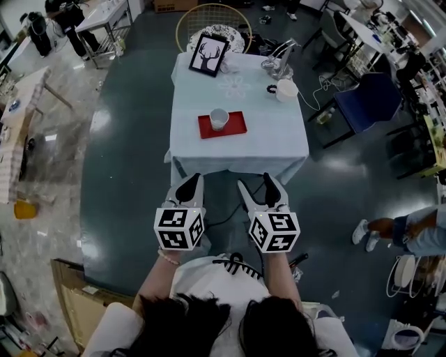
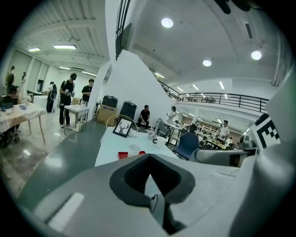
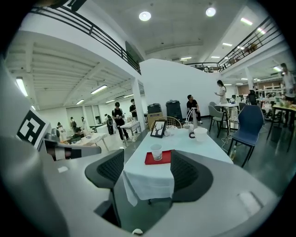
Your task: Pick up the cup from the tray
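A white cup [image 1: 219, 118] stands upright on a red tray [image 1: 237, 127] near the front of a table with a white cloth [image 1: 279, 139]. Both grippers hover short of the table's front edge, well apart from the cup. My left gripper [image 1: 189, 187] looks shut, its dark pads together with nothing between them. My right gripper [image 1: 263, 190] stands open and empty. In the right gripper view the cup [image 3: 157, 152] and tray [image 3: 164, 159] show far off through the gap of the gripper [image 3: 148, 169]. The left gripper view shows the cup [image 2: 134, 149] just above the gripper [image 2: 150, 171].
A framed deer picture [image 1: 209, 54], a white bowl [image 1: 286, 89] and a metal stand [image 1: 277, 63] sit at the table's far end. A blue chair [image 1: 369, 101] stands to the right, a wicker chair [image 1: 212, 17] behind. A person's feet [image 1: 366, 232] show at right.
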`<state>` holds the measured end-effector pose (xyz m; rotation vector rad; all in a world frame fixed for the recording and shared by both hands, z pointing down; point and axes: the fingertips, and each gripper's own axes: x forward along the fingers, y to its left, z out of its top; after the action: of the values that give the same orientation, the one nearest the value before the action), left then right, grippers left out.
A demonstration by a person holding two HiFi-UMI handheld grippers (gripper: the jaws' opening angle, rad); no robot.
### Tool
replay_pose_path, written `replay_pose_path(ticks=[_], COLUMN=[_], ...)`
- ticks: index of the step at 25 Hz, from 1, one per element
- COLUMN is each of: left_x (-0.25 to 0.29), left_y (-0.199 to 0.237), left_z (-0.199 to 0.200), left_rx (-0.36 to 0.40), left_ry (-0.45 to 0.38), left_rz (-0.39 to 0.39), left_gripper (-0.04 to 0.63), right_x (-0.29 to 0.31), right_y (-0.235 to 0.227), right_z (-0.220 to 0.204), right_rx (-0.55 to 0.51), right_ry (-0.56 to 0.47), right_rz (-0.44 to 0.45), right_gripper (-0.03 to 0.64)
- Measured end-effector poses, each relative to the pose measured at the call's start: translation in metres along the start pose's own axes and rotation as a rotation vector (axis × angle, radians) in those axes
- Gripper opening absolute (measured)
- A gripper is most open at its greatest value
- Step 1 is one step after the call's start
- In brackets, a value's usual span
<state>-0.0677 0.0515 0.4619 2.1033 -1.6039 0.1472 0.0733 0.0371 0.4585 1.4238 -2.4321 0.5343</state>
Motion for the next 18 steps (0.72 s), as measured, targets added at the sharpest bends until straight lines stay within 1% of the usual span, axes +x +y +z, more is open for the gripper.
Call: replay_pose_path(ticks=[4,8,12,14,18], left_x=[0.018,0.028,0.036,0.039,0.037], left_y=[0.023,0.038,0.054,0.061,0.069], left_z=[0.011,0.022,0.030,0.038,0.047], left_rx=[0.002,0.013,0.024,0.039,0.097], left_ry=[0.010,0.014,0.018,0.021,0.047], left_rz=[-0.012,-0.032,-0.040,-0.038,-0.033], left_gripper=[0.000,0.000,0.000,0.000,0.000], right_x=[0.023,0.041,0.059,0.067,0.077], right_y=[0.001,0.008,0.017,0.020,0.030], right_z=[0.002,0.009,0.014,0.019,0.028], right_rx=[0.016,0.030,0.012,0.004,0.025], right_ry=[0.013,0.009,0.003,-0.005,-0.028], right_rz=[-0.022,-0.024,-0.029,-0.032,-0.019], right_gripper=[0.332,0.339,0.348,0.355,0.359])
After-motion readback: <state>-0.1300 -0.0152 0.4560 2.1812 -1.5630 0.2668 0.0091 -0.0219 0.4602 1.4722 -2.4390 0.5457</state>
